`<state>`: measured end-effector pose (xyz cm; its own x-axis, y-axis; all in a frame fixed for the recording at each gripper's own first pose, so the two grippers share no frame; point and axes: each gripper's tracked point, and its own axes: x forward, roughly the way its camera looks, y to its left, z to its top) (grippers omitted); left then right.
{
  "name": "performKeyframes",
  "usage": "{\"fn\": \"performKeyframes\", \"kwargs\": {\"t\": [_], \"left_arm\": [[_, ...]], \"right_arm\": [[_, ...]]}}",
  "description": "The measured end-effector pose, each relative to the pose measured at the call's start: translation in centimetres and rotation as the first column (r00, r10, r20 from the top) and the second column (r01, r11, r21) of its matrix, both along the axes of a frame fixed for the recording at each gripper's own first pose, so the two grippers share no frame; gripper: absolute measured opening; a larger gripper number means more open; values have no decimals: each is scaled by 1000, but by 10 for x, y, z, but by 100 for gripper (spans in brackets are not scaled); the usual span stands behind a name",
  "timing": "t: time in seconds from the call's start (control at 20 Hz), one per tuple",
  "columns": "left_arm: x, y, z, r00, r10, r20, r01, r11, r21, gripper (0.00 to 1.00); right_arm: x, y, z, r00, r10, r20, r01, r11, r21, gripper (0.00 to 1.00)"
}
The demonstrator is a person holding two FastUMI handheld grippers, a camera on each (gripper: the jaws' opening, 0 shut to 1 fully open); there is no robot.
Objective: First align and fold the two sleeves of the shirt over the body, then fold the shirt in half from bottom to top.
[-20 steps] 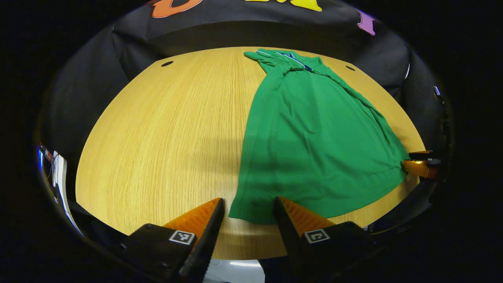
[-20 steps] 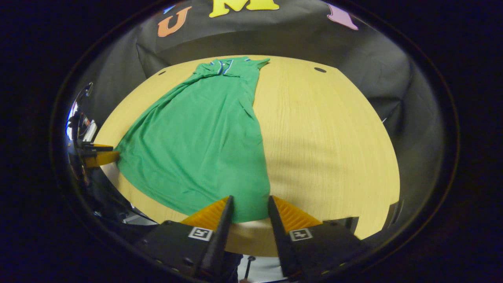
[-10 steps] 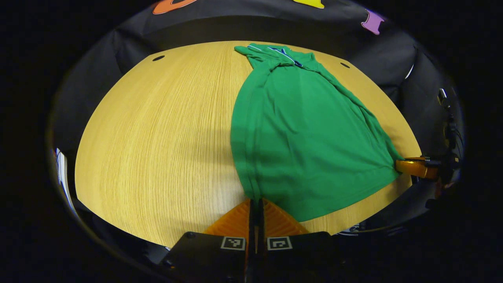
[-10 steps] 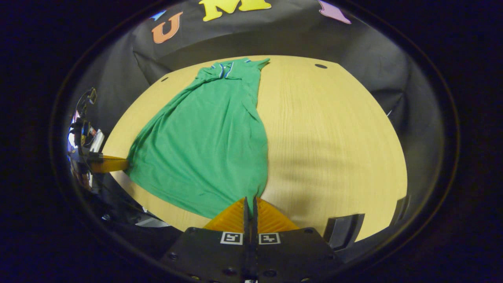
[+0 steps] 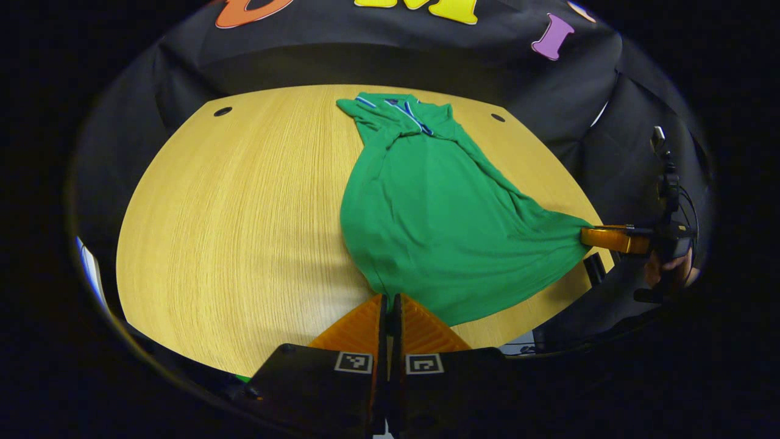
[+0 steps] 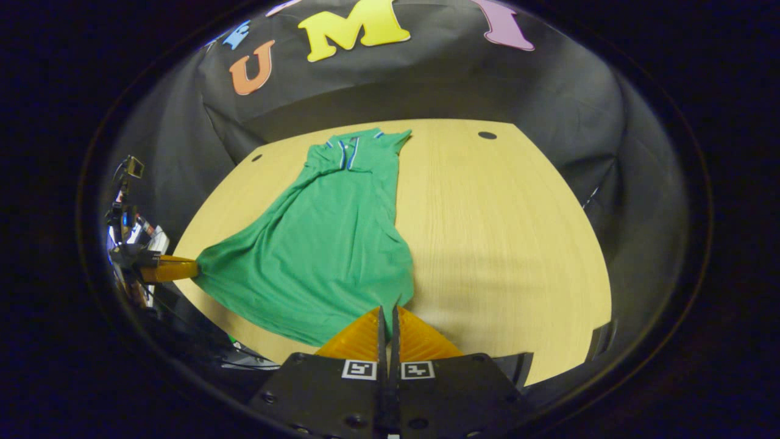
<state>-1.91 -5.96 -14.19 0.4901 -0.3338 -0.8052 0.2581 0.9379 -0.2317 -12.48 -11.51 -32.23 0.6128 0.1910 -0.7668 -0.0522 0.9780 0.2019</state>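
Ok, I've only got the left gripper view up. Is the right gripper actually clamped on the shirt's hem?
Observer: Yes. In the right gripper view the right gripper has its jaws closed, with the green shirt's near hem corner pinched between them.
Operator: And how does my own gripper look from over there?
Observer: The left gripper sits at the table's left edge, and the other hem corner is drawn out to a point at its jaws.
Operator: Any room on the right of the shirt?
Observer: Yes, there is bare wood from the shirt's right edge across to the table's far side.
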Motion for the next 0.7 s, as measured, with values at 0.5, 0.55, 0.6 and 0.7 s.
{"fn": "performKeyframes", "kwargs": {"t": [0.5, 0.55, 0.6, 0.7], "left_arm": [[84, 0, 67, 980, -53, 191, 63, 997, -46, 7], [93, 1, 73, 976, -63, 207, 74, 996, -45, 7], [101, 2, 78, 972, -73, 223, 85, 995, -47, 7], [117, 3, 89, 963, -86, 257, 104, 993, -59, 7]], "right_arm": [[71, -1, 81, 984, -52, 173, 58, 998, -30, 0], [79, 0, 91, 980, -52, 193, 61, 997, -40, 0], [86, 0, 101, 976, -57, 210, 68, 997, -44, 0], [102, 0, 118, 967, -81, 241, 94, 995, -44, 0]]}}
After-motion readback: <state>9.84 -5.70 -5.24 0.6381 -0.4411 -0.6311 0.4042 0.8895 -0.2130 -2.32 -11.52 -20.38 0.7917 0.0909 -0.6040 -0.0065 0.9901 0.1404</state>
